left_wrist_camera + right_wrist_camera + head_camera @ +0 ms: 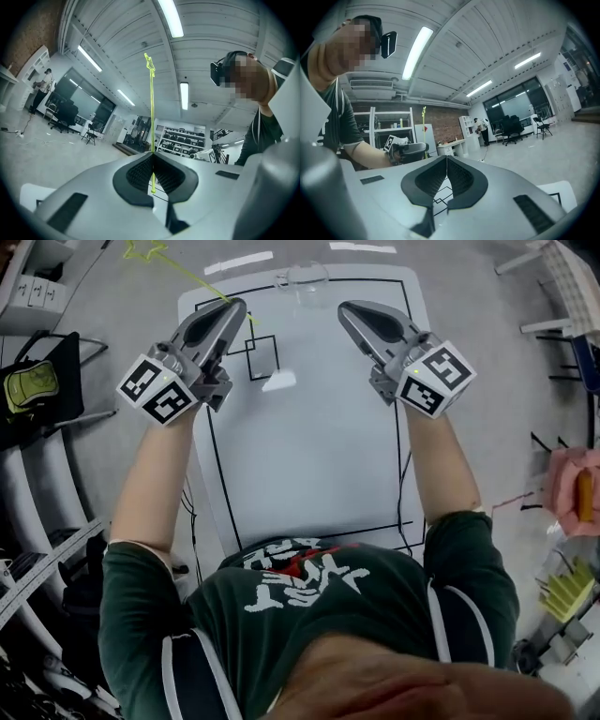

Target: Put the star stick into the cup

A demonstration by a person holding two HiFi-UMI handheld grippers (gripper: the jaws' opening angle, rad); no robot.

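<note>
One star stick (151, 108) pinched low in left gripper (234, 307) near the cup (302, 279), we reckon for dropping in; right gripper (349, 311) pressed together, empty.

Table (309, 456): white top bare down the middle, open to passage. At table's far edge, centre: clear cup (302, 277), only obstacle on top. Past table's far-left corner: star stick (200, 281), slanting outward.

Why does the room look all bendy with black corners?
Left gripper view and right gripper view: wide-angle lenses curve the ribbed white ceiling and leave dark corners. Head view: a bright glare patch lies on the white table.
</note>
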